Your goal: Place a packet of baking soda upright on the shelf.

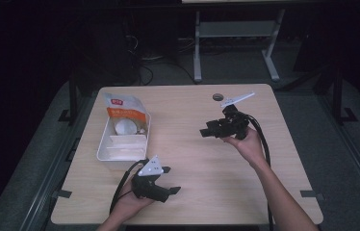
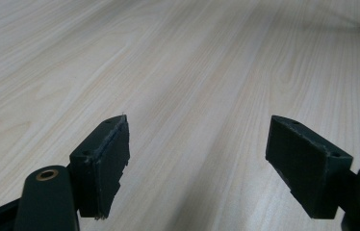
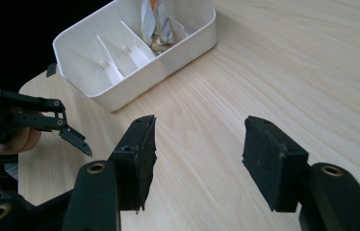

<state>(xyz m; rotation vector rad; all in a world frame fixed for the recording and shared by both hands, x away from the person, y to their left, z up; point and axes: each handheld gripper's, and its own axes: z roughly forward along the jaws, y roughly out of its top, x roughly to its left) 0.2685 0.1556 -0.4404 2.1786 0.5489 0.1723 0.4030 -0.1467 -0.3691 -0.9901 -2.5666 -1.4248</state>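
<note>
A white divided bin sits at the table's left side. An orange and white bag leans in its far end, with a round white object in front of it. My left gripper rests near the front edge, below the bin, open with nothing between its jaws. My right gripper is held above the table's centre right, pointing left toward the bin, open and empty. The left gripper also appears at the left of the right gripper view.
A small dark round object lies near the table's far edge. Bare wood spreads between the two grippers. A metal table frame stands on the floor behind. The table's edges drop off to dark carpet.
</note>
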